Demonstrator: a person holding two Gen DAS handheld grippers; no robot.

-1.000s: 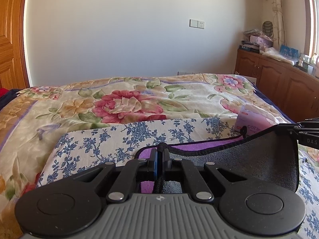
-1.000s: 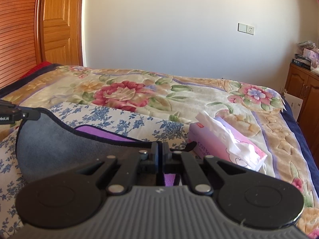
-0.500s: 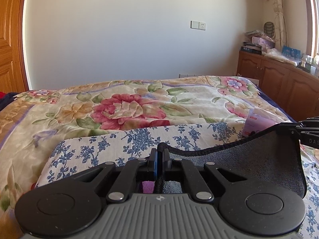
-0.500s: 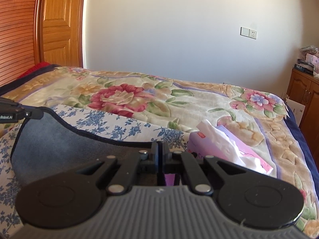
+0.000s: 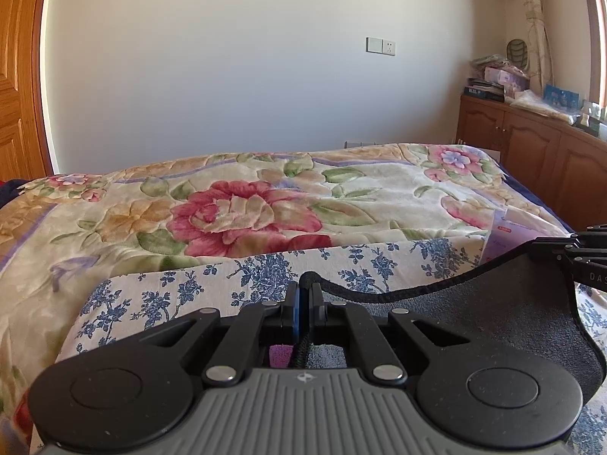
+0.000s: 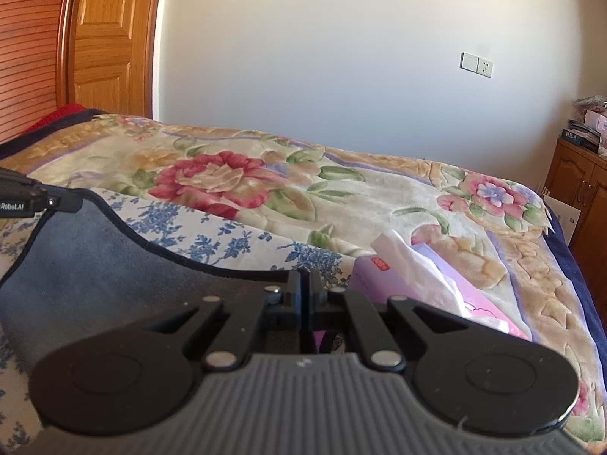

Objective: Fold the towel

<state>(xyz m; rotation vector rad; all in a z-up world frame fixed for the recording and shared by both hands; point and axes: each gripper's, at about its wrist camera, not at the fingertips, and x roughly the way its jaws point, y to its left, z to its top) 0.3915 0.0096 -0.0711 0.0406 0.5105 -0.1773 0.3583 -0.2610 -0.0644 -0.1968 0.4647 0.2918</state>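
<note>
The towel (image 5: 474, 318) is dark grey with a black hem and a purple underside. It hangs stretched between my two grippers above the bed. My left gripper (image 5: 302, 288) is shut on one top corner of the towel. My right gripper (image 6: 303, 276) is shut on the other top corner; the towel (image 6: 95, 258) sags to its left. The right gripper's tip shows at the right edge of the left wrist view (image 5: 561, 248), and the left gripper's tip at the left edge of the right wrist view (image 6: 57, 201). The towel's lower part is hidden behind the gripper bodies.
A blue-flowered white cloth (image 5: 182, 292) lies on the bed under the towel, over a floral quilt (image 5: 246, 208). A pink tissue box (image 6: 428, 284) sits on the bed right of the towel. A wooden cabinet (image 5: 531, 159) stands at the right, a wooden door (image 6: 106, 38) at the left.
Both grippers have risen with the towel's top edge. The purple underside that showed above the fingers is now hidden, and the grey face hangs higher and more taut.
</note>
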